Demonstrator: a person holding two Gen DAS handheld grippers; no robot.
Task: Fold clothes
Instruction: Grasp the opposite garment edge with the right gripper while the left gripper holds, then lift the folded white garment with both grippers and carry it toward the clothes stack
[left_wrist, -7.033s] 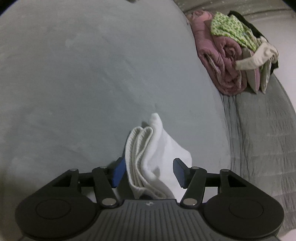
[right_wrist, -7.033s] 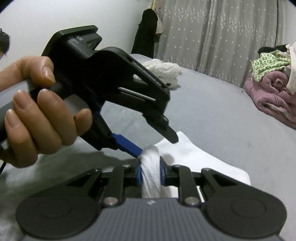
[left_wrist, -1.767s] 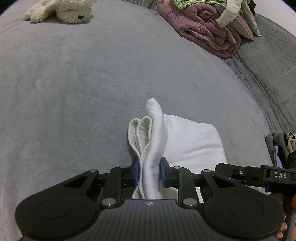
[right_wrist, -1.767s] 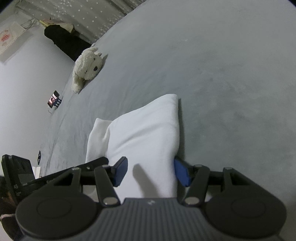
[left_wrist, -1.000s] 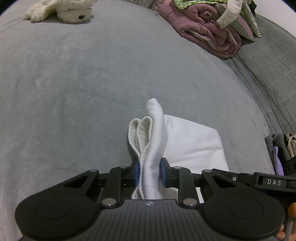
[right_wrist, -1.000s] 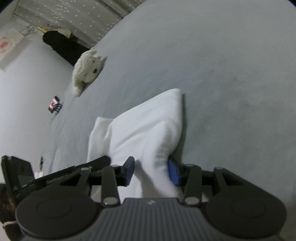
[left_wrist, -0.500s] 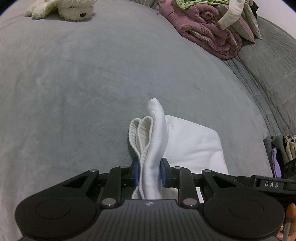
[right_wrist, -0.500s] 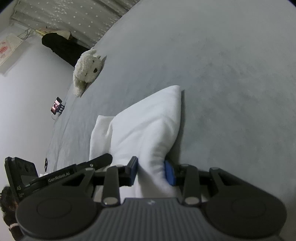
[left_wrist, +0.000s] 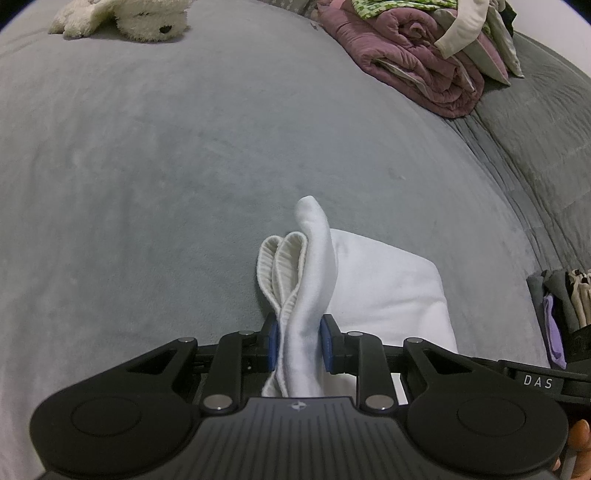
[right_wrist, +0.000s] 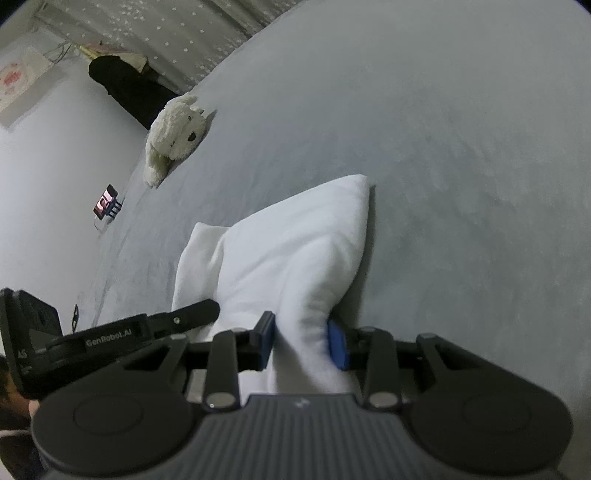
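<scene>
Both grippers angle down at a folded white garment (left_wrist: 384, 288) lying on the grey bed (left_wrist: 184, 147). The left gripper (left_wrist: 298, 347) pinches its bunched edge; the right gripper (right_wrist: 301, 345) squeezes another bunched corner. Farther off: a plush dog (left_wrist: 140, 18) and a heap of clothes (left_wrist: 424, 48).

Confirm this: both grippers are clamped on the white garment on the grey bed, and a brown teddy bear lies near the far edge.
One thing is wrong: the toy is a cream-white plush dog, not a brown bear, as the left wrist view shows. The rest holds: left gripper and right gripper both pinch the white garment on the grey bed.
</scene>
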